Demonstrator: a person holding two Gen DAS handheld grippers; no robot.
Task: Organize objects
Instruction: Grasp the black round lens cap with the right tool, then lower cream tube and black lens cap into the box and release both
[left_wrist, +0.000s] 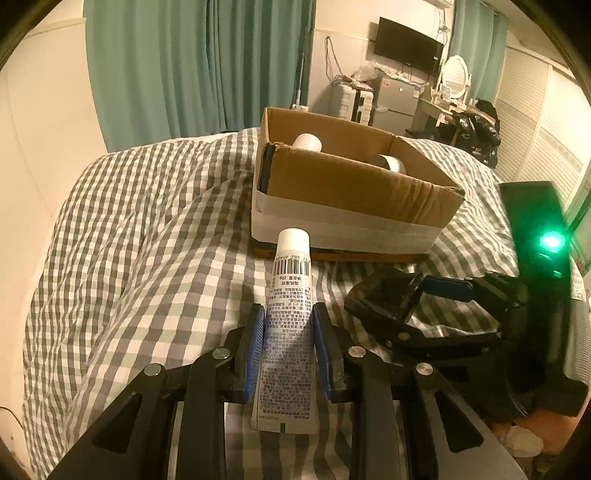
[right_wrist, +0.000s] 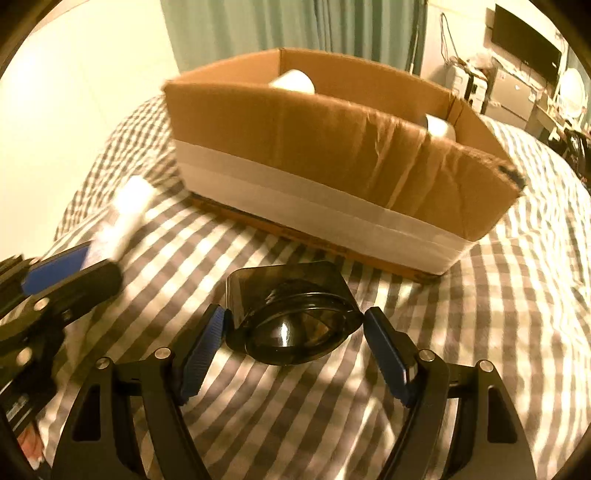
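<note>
My left gripper is shut on a white printed tube with a white cap, held above the checked bedspread and pointing toward the cardboard box. The tube shows blurred in the right wrist view at the left. My right gripper has its jaws around a dark translucent container; the left pad touches it, and a small gap shows at the right pad. It appears in the left wrist view at the right. The box holds two white rolls.
The checked bedspread covers the bed. Teal curtains hang behind. A wall-mounted TV, a small fridge and a dressing table with a mirror stand at the far right.
</note>
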